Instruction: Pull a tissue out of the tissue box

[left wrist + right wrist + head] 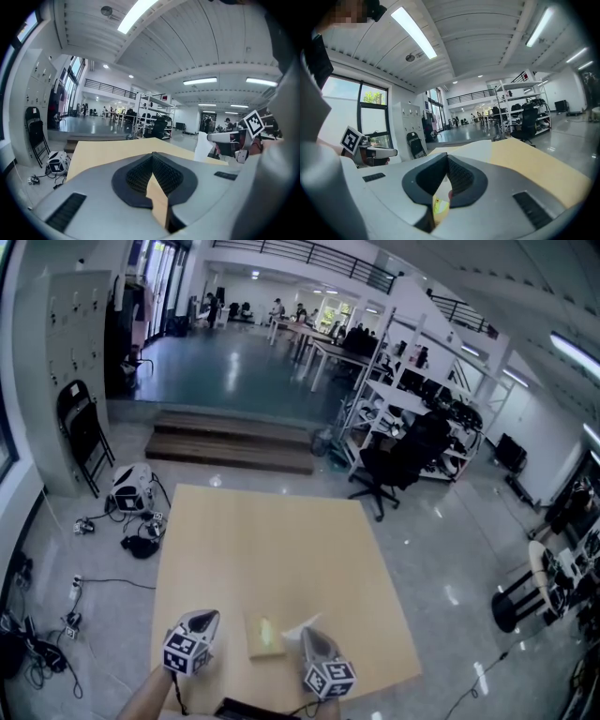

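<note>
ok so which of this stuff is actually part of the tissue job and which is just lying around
In the job: tissue box; tissue pinched in the shut right tool; left tool, shut and empty; table.
Lying about: folding chair; office chair; stool; floor cables.

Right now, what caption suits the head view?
Right tool shut on a white tissue beside the tissue box on a tan table; left tool opposite.

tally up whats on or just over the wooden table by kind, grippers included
tissue box: 1
tissue: 1
grippers: 2, the left gripper shut and empty, the right gripper shut on the tissue
total: 4
</note>
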